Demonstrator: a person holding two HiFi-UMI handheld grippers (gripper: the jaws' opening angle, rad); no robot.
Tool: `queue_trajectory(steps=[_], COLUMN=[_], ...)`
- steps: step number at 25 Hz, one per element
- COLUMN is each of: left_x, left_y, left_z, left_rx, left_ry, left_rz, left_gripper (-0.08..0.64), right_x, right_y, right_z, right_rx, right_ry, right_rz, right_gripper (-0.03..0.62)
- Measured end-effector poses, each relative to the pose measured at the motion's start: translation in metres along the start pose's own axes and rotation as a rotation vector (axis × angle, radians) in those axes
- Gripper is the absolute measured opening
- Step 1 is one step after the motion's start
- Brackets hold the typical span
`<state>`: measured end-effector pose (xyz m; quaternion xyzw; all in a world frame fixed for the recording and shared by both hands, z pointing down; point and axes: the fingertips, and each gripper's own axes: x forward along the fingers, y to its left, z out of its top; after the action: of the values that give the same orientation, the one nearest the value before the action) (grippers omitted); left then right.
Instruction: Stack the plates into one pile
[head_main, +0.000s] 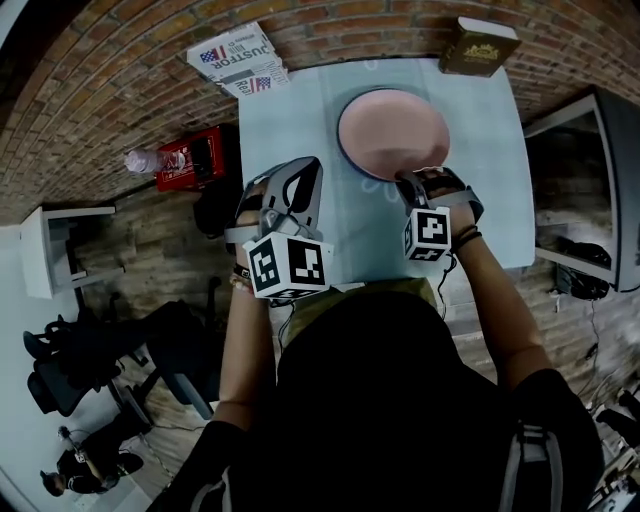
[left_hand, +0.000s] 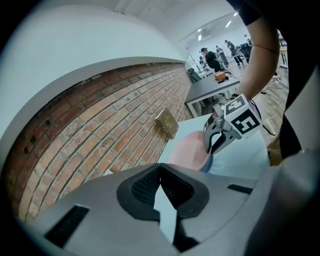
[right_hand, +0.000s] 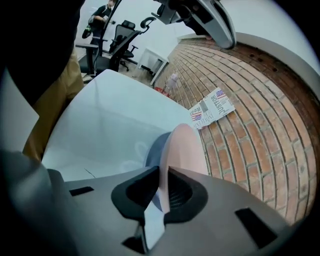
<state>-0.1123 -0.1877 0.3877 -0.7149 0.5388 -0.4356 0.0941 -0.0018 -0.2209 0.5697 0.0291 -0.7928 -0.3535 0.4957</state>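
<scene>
A pink plate (head_main: 392, 130) lies over a blue plate (head_main: 345, 160) at the far middle of the pale table (head_main: 490, 200); only the blue rim shows beneath it. My right gripper (head_main: 412, 183) is shut on the pink plate's near edge. In the right gripper view the pink plate (right_hand: 182, 147) stands edge-on between the pads, with the blue plate (right_hand: 152, 147) to its left. My left gripper (head_main: 300, 178) hovers to the left of the plates, shut with nothing in it (left_hand: 160, 170). The left gripper view shows the right gripper (left_hand: 217, 139) on the pink plate (left_hand: 187, 152).
A brown book (head_main: 478, 45) lies at the table's far right corner, against the brick wall. Printed leaflets (head_main: 238, 58) sit at the far left corner. A red box (head_main: 195, 158) and a bottle (head_main: 145, 160) are on the floor to the left. A dark cabinet (head_main: 600, 190) stands on the right.
</scene>
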Motion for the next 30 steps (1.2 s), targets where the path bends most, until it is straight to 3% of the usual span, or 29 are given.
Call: queue_trajectory(steps=[11,16,21,24,26,30], left_x=[-0.005,-0.004,-0.004,-0.003,-0.002,0.000], left_y=[-0.003,-0.006,-0.009,-0.009,-0.010,-0.013], left_z=[-0.012,-0.012,-0.013,-0.013,-0.012,-0.009], left_rx=[0.016,0.025,0.031,0.033,0.034,0.036], left_ry=[0.028,0.028,0.026,0.024,0.020,0.011], left_rz=[-0.016,-0.028,-0.039,-0.042,-0.045,-0.052], left_gripper=[0.021,0.021,0.021,0.021,0.021,0.021], right_x=[0.033,0.041,0.039,0.037,0.034,0.028], right_y=[0.016,0.018,0.010,0.009,0.010,0.014], right_z=[-0.004,-0.005,-0.006,-0.003,0.000,-0.001], right_rx=[-0.038,0.005,0.062,0.090,0.141,0.147], right_ry=[0.031,0.034,0.032,0.014,-0.017,-0.023], right_rz=[0.068,0.081,0.018,0.035,0.056,0.051], right_gripper=[0.046,0.048,0.129,0.157,0.209,0.218])
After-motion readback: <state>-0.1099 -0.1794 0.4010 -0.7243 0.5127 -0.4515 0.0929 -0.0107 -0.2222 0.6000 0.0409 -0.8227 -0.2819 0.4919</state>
